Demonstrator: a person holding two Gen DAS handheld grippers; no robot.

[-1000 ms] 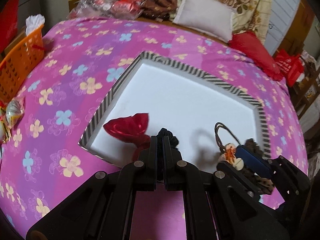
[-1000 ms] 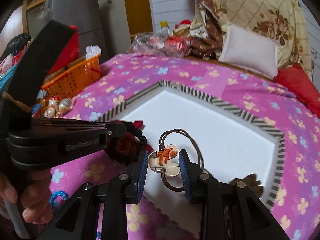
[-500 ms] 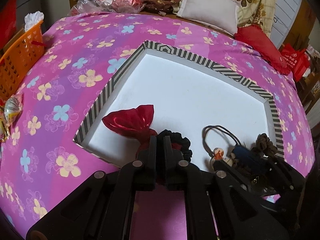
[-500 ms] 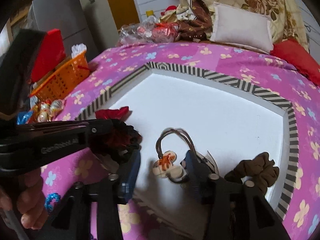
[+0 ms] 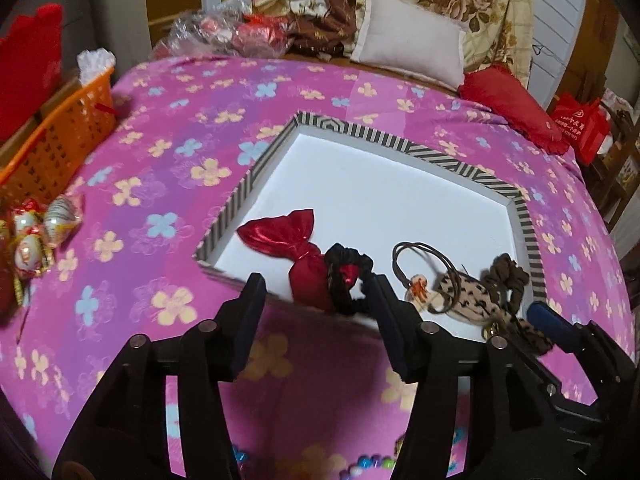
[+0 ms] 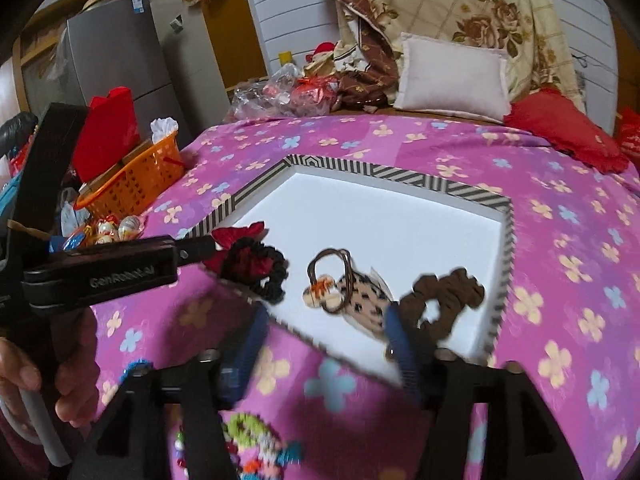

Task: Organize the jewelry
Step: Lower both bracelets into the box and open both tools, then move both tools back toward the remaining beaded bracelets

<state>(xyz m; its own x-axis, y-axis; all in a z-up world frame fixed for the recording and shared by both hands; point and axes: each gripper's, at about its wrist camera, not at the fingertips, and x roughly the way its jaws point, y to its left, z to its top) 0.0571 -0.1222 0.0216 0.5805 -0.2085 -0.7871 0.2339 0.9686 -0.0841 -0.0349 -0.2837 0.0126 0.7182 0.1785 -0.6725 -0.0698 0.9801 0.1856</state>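
Both tilted down over striped tray [image 5: 436, 156]; left gripper [image 5: 316, 300] and right gripper [image 6: 326, 334] opening, nothing pinched, black scrunchie [image 5: 348, 276] released.

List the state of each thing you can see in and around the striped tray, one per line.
Striped tray: open, lying flat on the bedspread.
Black scrunchie with red bow: lying loose in the tray, released.
Brown elastic with charm: lying loose in the tray.
Brown scrunchie: lying loose in the tray.
Left tool: jaws opening, nothing between them.
Right tool: jaws opening, nothing gripped.
Orange basket: upright beside the bed.
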